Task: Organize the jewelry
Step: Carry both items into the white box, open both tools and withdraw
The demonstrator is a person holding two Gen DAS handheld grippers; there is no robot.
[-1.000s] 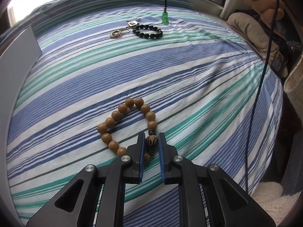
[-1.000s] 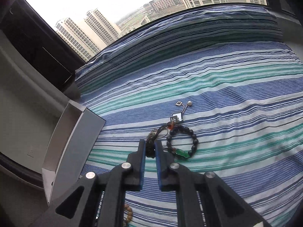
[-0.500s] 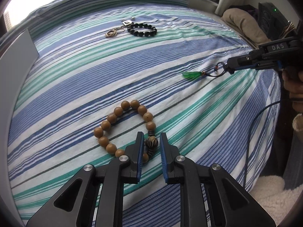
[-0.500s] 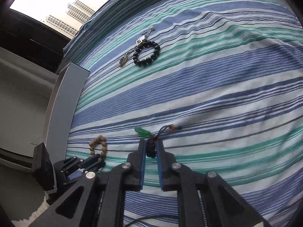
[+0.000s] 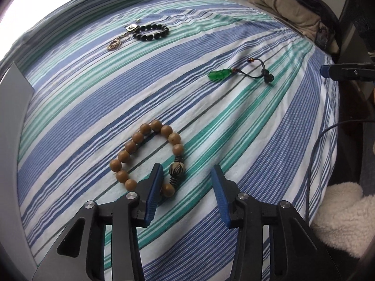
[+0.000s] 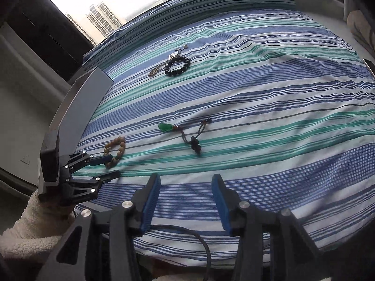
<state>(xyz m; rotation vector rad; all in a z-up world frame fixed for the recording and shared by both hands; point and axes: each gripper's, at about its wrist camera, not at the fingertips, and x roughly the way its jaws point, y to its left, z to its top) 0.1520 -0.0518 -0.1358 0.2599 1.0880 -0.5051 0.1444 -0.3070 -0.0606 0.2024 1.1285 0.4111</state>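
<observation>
The left gripper (image 5: 186,182) points down at the striped bedsheet (image 5: 70,117) with its jaws opening; the brown bead bracelet (image 5: 150,157) lies flat on the sheet, its striped bead and lowest beads just inside the left finger, with neither pad pressing on it. From the right wrist view that gripper (image 6: 112,165) shows at the left edge, carried by a hand in a fleecy white sleeve (image 6: 30,229), one finger lying over the bracelet (image 6: 114,151) and the other just beside it. The right gripper (image 6: 186,185) is also opening, with nothing between its jaws, only bare sheet below. Just ahead of its fingertips lies the green pendant (image 6: 165,127) on its dark knotted cord (image 6: 195,144), released on the sheet. Well beyond, toward the window, a black bead bracelet (image 6: 177,66) sits beside a small tangle of gold rings (image 6: 155,70) and a little square charm (image 6: 173,55). A grey board (image 6: 79,107) stands along the sheet's left side.
</observation>
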